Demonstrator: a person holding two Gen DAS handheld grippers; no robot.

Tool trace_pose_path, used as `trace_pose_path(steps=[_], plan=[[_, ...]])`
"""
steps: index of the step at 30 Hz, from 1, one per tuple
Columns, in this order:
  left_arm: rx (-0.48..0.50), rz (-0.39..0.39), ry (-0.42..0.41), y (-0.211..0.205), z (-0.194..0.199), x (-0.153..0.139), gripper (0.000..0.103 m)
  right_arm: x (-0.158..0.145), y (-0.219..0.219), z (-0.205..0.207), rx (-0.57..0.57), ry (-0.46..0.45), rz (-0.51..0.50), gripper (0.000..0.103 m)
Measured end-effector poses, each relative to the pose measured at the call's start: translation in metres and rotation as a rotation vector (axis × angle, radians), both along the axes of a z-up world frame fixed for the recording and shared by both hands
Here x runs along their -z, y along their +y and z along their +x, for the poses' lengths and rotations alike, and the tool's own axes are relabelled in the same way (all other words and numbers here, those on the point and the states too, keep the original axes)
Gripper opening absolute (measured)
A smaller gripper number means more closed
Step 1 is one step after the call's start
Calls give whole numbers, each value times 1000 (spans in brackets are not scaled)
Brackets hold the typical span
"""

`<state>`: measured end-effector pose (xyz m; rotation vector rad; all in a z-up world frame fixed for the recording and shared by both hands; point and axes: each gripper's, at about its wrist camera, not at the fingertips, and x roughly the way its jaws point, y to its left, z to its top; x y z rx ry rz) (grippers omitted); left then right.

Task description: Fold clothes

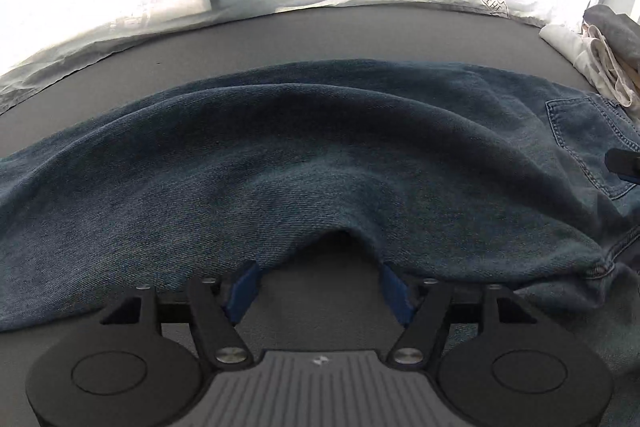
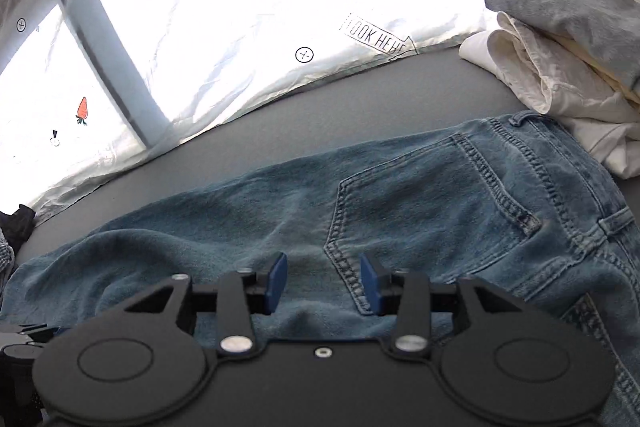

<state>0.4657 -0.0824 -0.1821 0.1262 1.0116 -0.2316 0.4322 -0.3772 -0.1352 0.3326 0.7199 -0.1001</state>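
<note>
Blue jeans (image 1: 320,155): lying spread across the grey desk (image 1: 200,39), back pocket (image 2: 432,195) facing up. Left tool (image 1: 320,287): standing spread at the near hem, pinching nothing. Right tool (image 2: 323,281): hovering spread over the pocket seam, gripping nothing. Folded clothes pile (image 2: 560,59): sitting just beside the waistband.
</note>
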Motion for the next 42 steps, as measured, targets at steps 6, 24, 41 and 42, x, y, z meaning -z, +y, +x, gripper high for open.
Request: trace_pose_path(steps=[6,24,41,42], plan=[[-5,6,7,-2,4,-1,69,13,-90,44,218,70,-252,52],[-13,22,34,-5,6,-2,71,41,-205,84,558,-104,308,40],[-293,-208,109,66,-13,-16,73,18,-119,67,233,23,-268,79],[-367,-237,111,84,-18,-17,73,18,-109,61,215,23,-288,80]])
